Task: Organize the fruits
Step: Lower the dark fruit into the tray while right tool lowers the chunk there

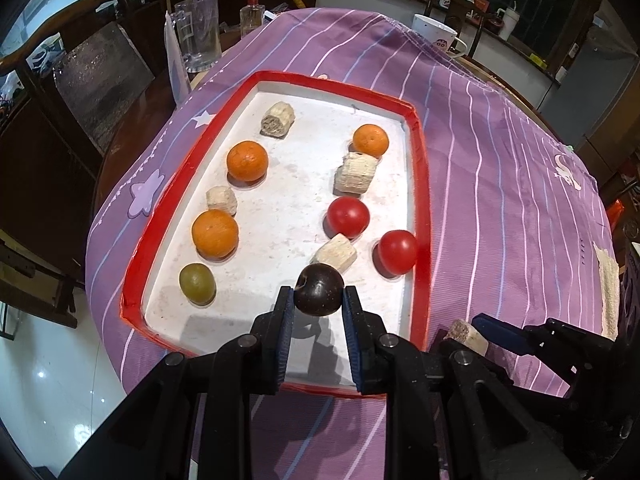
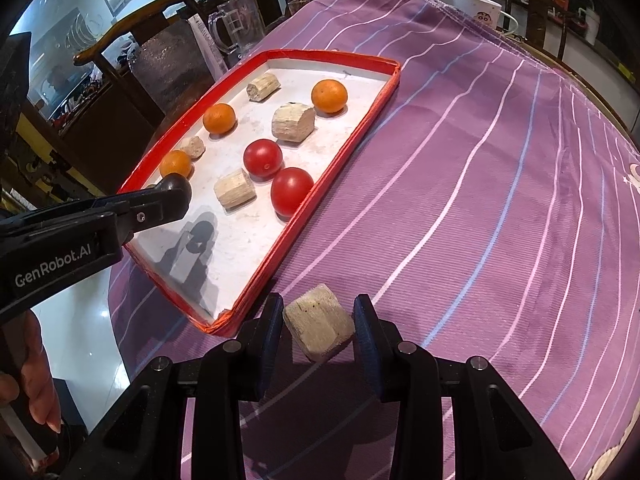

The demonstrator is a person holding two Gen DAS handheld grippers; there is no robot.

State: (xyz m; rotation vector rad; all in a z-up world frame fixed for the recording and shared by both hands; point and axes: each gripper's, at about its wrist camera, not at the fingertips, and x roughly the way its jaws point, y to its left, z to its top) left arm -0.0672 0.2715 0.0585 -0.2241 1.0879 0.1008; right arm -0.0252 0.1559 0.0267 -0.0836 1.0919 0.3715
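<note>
The left tongs [image 1: 319, 300] pinch a dark purple, round plum-like fruit [image 1: 319, 289] between their blue pads, held over the near end of the shallow white tray with a red rim [image 1: 420, 184]. Seen from the left wrist, the tray's fruits lie around that plum: a green round fruit [image 1: 197, 283] at nine o'clock, two orange mandarins [image 1: 215, 233] [image 1: 247, 161] toward ten and eleven o'clock, a third mandarin [image 1: 370, 141] near the far right corner at one o'clock, and two red tomatoes [image 1: 347, 216] [image 1: 397, 251] between one and two o'clock. Pale, ribbed cork-like blocks [image 1: 355, 173] lie among them, one [image 1: 336, 254] just beyond the plum.

The right tongs [image 2: 319, 322] grip a beige, rough block [image 2: 319, 322] of the same material, above the purple striped cloth [image 2: 500, 200] covering the bench, just outside the tray's near corner at five o'clock from it. A hand [image 2: 28, 376] shows at the lower left edge of the right wrist view.
</note>
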